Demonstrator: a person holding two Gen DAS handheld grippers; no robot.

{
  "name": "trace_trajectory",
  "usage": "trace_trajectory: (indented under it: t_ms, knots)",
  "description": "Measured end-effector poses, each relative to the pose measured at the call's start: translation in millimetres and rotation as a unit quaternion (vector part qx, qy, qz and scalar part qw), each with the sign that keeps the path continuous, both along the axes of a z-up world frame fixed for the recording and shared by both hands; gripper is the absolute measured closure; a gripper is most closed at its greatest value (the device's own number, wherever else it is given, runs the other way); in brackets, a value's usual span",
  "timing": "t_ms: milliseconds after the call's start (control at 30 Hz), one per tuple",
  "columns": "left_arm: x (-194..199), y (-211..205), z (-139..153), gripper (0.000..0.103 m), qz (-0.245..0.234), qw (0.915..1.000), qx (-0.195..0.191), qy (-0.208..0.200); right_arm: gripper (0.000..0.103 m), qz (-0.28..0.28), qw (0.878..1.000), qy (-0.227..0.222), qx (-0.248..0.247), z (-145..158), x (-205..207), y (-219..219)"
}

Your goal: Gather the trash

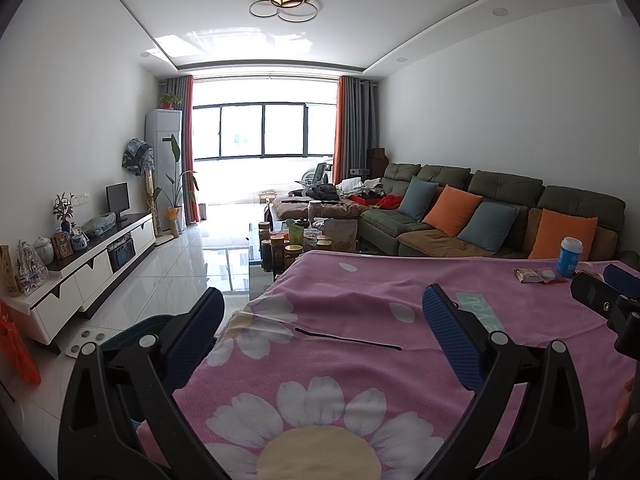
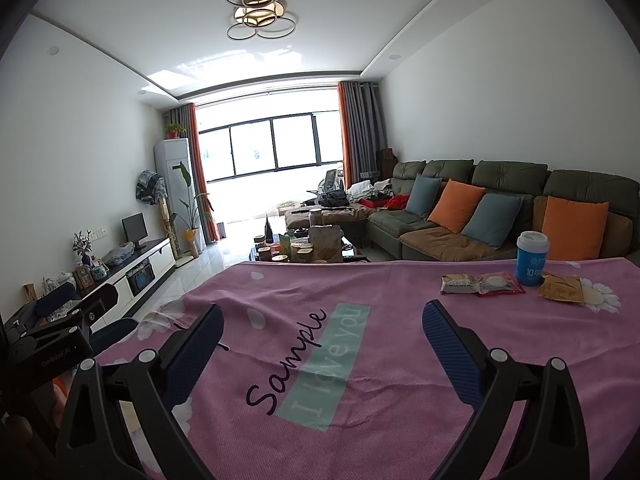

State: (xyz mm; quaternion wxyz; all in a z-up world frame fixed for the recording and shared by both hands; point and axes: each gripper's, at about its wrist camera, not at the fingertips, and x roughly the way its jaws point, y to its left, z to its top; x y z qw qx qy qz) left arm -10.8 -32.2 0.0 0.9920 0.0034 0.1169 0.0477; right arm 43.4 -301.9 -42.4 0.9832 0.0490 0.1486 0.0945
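On a table under a pink flowered cloth lie snack wrappers at the far right: a beige packet, a red-edged clear packet and a brown wrapper. A blue paper cup with a white lid stands behind them. The same wrappers and cup show small in the left wrist view. My right gripper is open over the cloth's printed words, well short of the wrappers. My left gripper is open at the table's left edge, holding nothing.
A dark bin rim sits below the table's left edge by the left gripper. Beyond the table stands a glass coffee table crowded with jars, a green sofa with cushions and a white TV cabinet. An orange bag hangs at far left.
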Motion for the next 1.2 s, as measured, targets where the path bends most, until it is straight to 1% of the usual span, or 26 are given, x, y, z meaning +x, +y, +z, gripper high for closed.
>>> trace_trajectory:
  t_ms: [1033,1200]
  knots:
    - [4.3,1.9,-3.5,0.006,-0.005,1.0000,0.001,0.003,0.007,-0.001,1.000,0.002,0.003,0.1,-0.4,-0.7]
    - [11.9,2.1,-6.2,0.006,-0.010,0.9997,0.000,0.021,0.007,-0.004,1.000,0.005,0.003,-2.2,0.3,-3.0]
